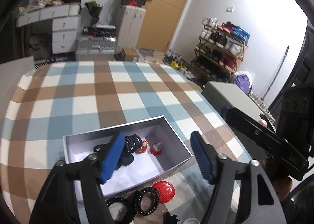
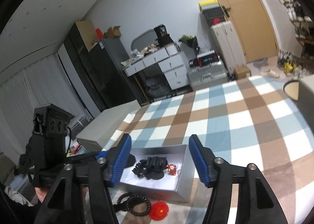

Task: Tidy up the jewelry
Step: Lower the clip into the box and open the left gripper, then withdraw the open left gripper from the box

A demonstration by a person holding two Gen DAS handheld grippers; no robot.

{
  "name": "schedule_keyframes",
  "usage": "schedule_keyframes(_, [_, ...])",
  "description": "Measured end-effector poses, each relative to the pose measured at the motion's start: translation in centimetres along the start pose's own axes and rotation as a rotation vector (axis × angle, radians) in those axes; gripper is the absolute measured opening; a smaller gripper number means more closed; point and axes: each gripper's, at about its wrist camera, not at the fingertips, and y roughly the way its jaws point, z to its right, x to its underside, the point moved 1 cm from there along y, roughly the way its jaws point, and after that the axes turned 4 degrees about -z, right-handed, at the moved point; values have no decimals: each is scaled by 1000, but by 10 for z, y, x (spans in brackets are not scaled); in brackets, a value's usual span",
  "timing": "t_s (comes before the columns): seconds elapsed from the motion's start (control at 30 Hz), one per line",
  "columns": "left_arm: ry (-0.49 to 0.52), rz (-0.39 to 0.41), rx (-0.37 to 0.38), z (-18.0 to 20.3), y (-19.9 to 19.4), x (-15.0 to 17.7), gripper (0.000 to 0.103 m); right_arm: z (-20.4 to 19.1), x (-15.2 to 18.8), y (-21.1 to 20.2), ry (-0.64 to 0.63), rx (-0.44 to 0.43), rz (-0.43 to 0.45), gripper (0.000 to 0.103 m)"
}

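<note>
Both grippers, left gripper and right gripper, are standing wide and empty above the grey box; black beads are lying below them.

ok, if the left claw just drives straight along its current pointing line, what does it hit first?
Probably the open grey box: the open left claw aims into its right part, near the small red figurines. Depth is unclear.
</note>
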Motion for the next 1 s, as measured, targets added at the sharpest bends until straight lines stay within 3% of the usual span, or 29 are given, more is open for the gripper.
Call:
schedule_keyframes(0.13, [13, 59, -46, 5, -20, 4, 82, -10, 3, -20, -9, 22, 37, 81])
schedule_keyframes(0.33, [19, 102, -71, 10, -39, 12, 85, -22, 11, -46, -1, 26, 62, 100])
schedule_keyframes(0.47, [55, 104, -112, 17, -48, 20, 100, -26, 16, -56, 14, 10, 59, 102])
schedule_keyframes(0.77, [106, 175, -112, 28, -76, 43, 102, -43, 31, -79, 8, 10, 70, 103])
schedule_keyframes(1.0, [33, 193, -161, 17, -84, 69, 102, -49, 57, -81, 7, 17, 11, 103])
